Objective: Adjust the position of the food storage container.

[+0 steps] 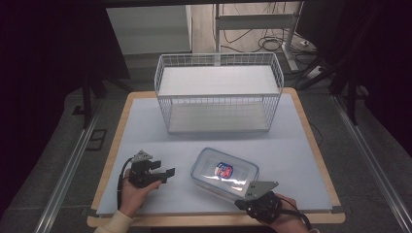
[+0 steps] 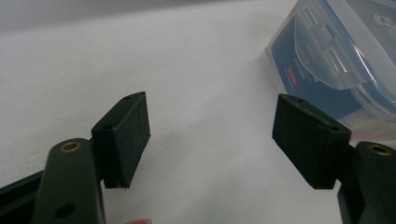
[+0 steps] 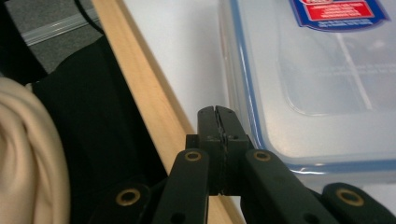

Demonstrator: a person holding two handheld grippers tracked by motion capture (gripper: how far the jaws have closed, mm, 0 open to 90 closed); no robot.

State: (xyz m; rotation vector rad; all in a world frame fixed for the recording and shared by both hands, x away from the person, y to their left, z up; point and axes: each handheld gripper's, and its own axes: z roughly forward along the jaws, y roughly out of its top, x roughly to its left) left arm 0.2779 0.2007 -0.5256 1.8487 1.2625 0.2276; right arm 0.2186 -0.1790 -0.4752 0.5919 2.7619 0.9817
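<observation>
Partly cut off, container beside left tool, wide; right tool closed, empty.

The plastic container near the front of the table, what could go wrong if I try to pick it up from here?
1. The right tool is shut beside the clear lidded container; advancing it shut would probably shove the box.
2. The container lies near the table's front edge, so a shove toward you might tip it off.
3. The left tool is open but apart from it.

The container runs off the frame; its label perhaps unreadable.
</observation>
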